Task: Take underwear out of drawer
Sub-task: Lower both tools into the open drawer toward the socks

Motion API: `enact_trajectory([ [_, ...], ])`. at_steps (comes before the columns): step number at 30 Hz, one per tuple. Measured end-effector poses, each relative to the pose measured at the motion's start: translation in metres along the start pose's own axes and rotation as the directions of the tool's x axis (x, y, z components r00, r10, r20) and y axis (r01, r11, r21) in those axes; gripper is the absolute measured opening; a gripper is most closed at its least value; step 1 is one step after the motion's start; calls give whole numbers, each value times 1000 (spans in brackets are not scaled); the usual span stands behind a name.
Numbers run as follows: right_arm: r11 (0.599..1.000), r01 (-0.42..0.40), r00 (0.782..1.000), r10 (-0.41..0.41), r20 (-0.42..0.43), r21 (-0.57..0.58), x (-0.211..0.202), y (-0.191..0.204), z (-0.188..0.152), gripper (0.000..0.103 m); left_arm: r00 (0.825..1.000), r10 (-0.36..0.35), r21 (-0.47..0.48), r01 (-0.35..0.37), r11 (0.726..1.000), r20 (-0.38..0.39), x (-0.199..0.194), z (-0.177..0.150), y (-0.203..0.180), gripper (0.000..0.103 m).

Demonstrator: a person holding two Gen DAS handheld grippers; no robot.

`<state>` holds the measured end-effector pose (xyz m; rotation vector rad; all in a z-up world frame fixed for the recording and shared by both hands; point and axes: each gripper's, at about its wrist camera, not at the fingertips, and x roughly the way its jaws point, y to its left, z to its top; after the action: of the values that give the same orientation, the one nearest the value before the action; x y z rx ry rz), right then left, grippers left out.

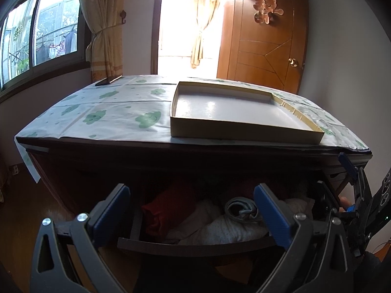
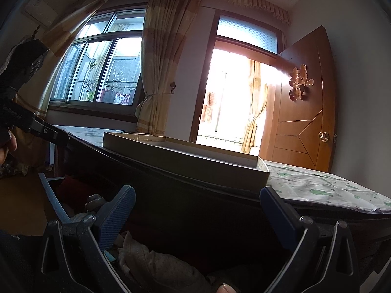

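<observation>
An open dark wooden drawer [image 1: 195,245] below the table holds folded clothes: a red piece [image 1: 163,210], a pale dotted piece [image 1: 220,229] and a grey rolled underwear [image 1: 240,210]. My left gripper [image 1: 193,205] hovers open above the drawer, its blue pads on either side of the clothes, touching nothing. In the right wrist view my right gripper [image 2: 198,210] is open too, low beside the drawer, with a pale dotted garment [image 2: 151,263] just beneath its left finger. The right gripper's body [image 1: 359,195] shows at the right edge of the left wrist view.
A shallow cardboard tray [image 1: 244,129] sits on the table, which is covered with a green-patterned cloth [image 1: 110,112]. A dark phone [image 1: 108,80] lies at the table's far left corner. Behind are windows, curtains and a wooden door [image 1: 266,36]. A hand [image 2: 7,144] shows at left.
</observation>
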<state>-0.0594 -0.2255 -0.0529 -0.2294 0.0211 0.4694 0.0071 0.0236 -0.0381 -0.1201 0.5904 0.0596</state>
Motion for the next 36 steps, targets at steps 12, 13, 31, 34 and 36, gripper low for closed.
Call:
enact_trajectory([
  [12, 1000, -7, 999, 7, -36, -8, -13, 6, 0, 103, 1000, 22, -54, -22, 998, 8, -1, 6, 22, 103],
  [13, 1000, -9, 999, 8, -38, -6, -14, 6, 0, 103, 1000, 24, -63, -24, 998, 10, -1, 7, 25, 103],
  [31, 999, -31, 993, 32, -111, 17, -26, 11, 1, 103, 1000, 21, -96, -20, 995, 12, -2, 9, 35, 103],
  [34, 999, -34, 992, 36, -120, 18, -27, 11, 2, 103, 1000, 21, -100, -20, 995, 9, -2, 9, 35, 103],
  [36, 999, -38, 991, 41, -126, 22, -28, 11, 2, 103, 1000, 20, -101, -19, 995, 7, -2, 8, 35, 103],
])
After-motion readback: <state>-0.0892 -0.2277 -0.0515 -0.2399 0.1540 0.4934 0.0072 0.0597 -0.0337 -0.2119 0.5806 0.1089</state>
